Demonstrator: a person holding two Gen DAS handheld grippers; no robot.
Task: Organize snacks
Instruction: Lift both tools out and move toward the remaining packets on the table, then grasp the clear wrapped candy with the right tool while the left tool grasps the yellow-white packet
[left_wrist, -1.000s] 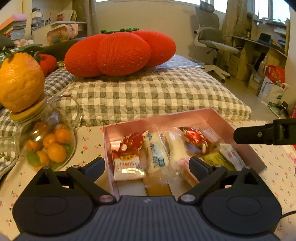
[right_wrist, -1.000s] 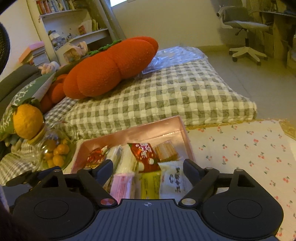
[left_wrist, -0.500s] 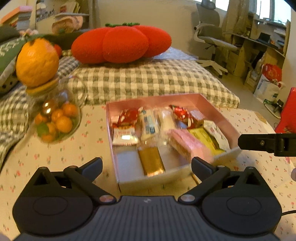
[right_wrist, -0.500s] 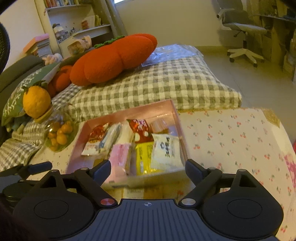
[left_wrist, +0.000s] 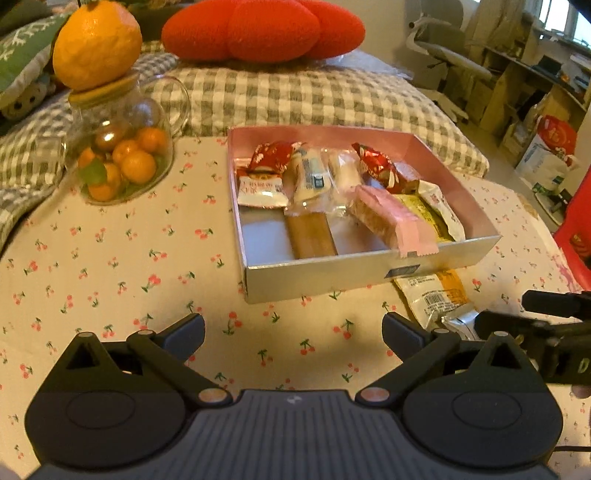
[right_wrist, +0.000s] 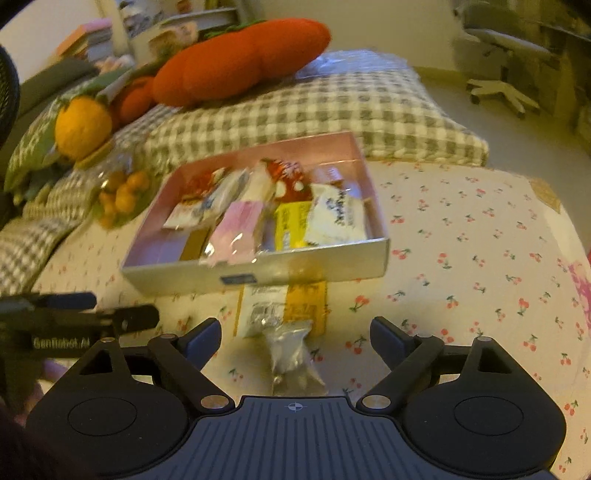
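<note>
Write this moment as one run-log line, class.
left gripper: jaws open, empty | right gripper: jaws open, above loose snack packet | packet: on tablecloth, outside pink box

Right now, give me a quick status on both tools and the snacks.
Left tool open, empty. Right tool open, over a loose snack packet on the cloth. Other snacks in the pink box. Nothing in the way.

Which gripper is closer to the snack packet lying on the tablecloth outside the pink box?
Right. The right gripper hangs open directly over the snack packet, which lies between its fingers in that view. The left gripper, also open, sits off to the packet's side, over bare tablecloth.
</note>
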